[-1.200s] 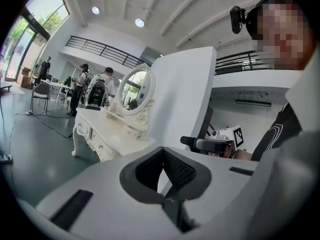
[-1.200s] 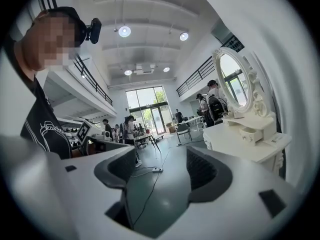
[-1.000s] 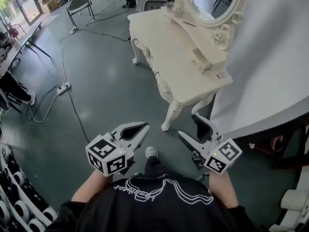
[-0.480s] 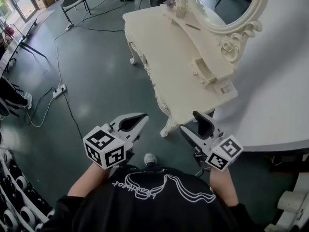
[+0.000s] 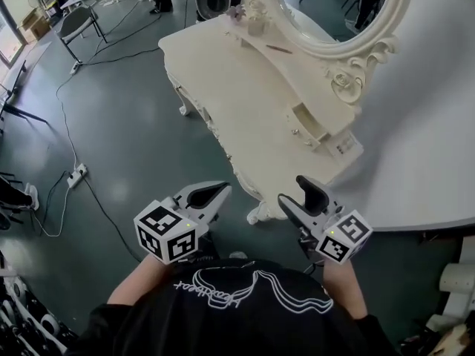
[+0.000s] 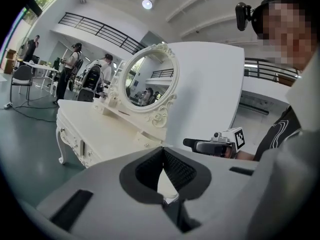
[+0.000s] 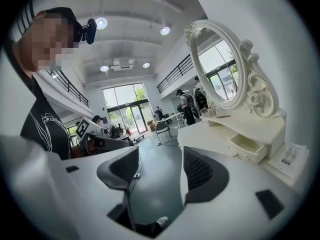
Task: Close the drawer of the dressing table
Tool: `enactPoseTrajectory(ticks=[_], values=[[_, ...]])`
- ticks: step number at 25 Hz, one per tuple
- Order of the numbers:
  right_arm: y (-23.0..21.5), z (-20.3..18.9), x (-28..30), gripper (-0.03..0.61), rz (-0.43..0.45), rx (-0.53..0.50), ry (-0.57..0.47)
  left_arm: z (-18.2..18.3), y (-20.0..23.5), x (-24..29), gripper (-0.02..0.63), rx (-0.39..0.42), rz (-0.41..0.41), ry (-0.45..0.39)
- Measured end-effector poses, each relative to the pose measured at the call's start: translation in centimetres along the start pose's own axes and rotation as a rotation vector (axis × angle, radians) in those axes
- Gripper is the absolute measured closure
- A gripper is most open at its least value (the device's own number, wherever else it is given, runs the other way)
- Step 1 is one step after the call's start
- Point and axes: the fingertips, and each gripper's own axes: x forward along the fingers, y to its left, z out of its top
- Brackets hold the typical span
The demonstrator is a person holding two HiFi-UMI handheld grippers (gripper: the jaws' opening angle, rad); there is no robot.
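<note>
Two grippers well short of the work, seen from the head: left gripper (image 5: 223,190) and right gripper (image 5: 290,190) held over the floor (image 5: 126,139), just off the near end of the dressing table (image 5: 223,73), touching nothing. Drawer (image 5: 308,123) pulled out of the raised shelf (image 5: 312,87) along the table's back edge, close to that near end, under the mirror (image 5: 326,6).

Best done by carrying one gripper over the table's front edge, setting a flat jaw face against the drawer front and pushing straight toward the back edge. Better kept level and square, probably, so the small box cannot skew and bind. No grasp of the knob likely needed.

Left gripper view: pads clenched tip to tip on nothing, table top and mirror beyond, drawer too foreshortened to judge.

Right gripper view: jaws apart and closing, only floor between them. Drawer at the right, plainest here: shallow, cream like the table, open top apparently empty, small knob (image 7: 233,154) on its front, and out by much of its depth.
</note>
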Motion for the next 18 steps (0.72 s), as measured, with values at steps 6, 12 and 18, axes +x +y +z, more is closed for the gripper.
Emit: enactPoseTrajectory(ticks=[6, 12, 18], values=[[-3.7, 1.6, 6.0, 0.313, -0.170, 0.054, -0.024, 4.2, 7.7, 3.8, 0.611, 0.025, -0.141, 0.081], [-6.8, 2.6, 9.2, 0.316, -0.394, 0.136, -0.090, 7.1, 13.1, 7.5, 0.611, 0.056, -0.289, 0.194], [-9.5, 2.7, 11.0, 0.322, -0.569, 0.165, -0.089, 9.3, 15.6, 11.0, 0.611, 0.088, -0.408, 0.265]])
